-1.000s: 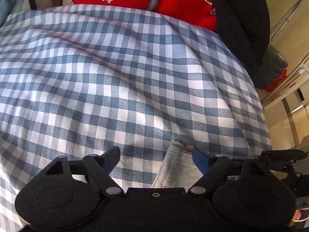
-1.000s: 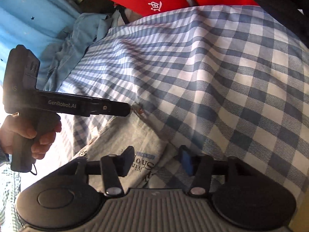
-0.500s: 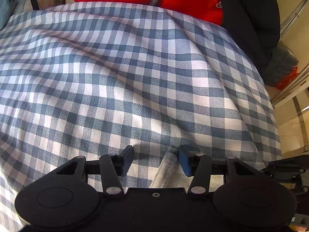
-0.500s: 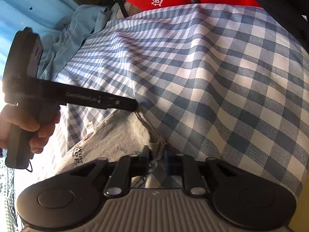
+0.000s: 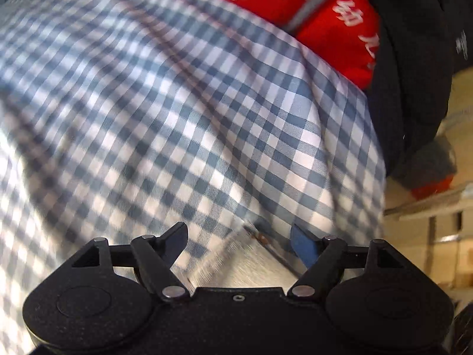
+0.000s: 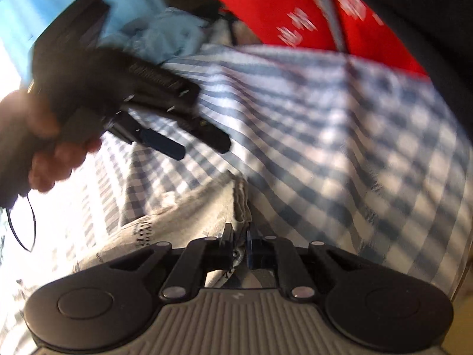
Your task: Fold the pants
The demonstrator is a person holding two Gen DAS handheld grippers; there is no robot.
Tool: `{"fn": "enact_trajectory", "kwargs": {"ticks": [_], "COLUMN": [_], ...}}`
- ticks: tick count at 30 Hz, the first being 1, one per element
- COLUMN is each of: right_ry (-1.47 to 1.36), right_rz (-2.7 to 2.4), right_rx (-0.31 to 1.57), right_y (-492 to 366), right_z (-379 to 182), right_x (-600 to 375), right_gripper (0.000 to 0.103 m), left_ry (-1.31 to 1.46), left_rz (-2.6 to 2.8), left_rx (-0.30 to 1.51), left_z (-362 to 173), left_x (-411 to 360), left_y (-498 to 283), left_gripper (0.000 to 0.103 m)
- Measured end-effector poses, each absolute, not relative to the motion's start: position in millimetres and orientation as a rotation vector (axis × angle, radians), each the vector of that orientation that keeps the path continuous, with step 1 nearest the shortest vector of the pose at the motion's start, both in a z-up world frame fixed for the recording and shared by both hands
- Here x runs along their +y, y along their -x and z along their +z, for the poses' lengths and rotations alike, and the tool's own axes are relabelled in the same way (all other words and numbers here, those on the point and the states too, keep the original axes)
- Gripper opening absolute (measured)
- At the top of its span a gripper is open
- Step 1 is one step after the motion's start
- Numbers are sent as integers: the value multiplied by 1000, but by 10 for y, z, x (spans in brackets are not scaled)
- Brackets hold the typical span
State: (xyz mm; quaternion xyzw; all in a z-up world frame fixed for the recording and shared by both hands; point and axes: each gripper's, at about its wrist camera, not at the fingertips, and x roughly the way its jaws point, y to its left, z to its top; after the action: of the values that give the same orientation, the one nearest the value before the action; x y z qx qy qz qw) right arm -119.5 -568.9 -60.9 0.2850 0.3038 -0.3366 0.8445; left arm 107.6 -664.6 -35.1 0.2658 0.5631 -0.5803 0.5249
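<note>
The right hand-held gripper (image 6: 239, 247) is pinched tight on the edge of the grey pants (image 6: 189, 216), which lie on the blue-and-white checked sheet (image 6: 340, 148). The left hand-held gripper (image 5: 239, 236) hangs over another corner of the pants (image 5: 251, 266) with its jaws opening wide — cloth lies between them, not pinched. Beyond the sheet sits red fabric (image 5: 295, 3) with white lettering — a hand (image 6: 44, 145) grips the left tool's handle.

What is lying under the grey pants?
Under the grey pants lies the blue-and-white checked cloth, spread out around them. What is below that cloth cannot be seen; it covers everything.
</note>
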Motion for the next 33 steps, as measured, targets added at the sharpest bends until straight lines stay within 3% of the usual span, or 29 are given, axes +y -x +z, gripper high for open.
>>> {"fn": "enact_trajectory", "kwargs": {"ticks": [5, 23, 29, 32, 33], "right_ry": [-381, -189, -174, -167, -165], "right_rz": [-665, -612, -609, -605, -604], "right_rx": [680, 727, 722, 719, 718], "right_y": [957, 767, 776, 767, 766], "right_z": [-422, -348, -322, -303, -297], "right_x": [-5432, -5048, -4991, -4961, -4949], "right_gripper": [9, 9, 9, 9, 9], "left_ry": [-616, -850, -824, -811, -805], "left_rz": [-1318, -1235, -1222, -1217, -1213], "left_rx": [1461, 1289, 1315, 1322, 1318], "left_z": [-258, -325, -324, -308, -297], "left_x": [-6556, -6446, -6423, -6404, -6390], "left_y": [-1070, -525, -552, -568, -576], "left_gripper": [80, 80, 63, 46, 35]}}
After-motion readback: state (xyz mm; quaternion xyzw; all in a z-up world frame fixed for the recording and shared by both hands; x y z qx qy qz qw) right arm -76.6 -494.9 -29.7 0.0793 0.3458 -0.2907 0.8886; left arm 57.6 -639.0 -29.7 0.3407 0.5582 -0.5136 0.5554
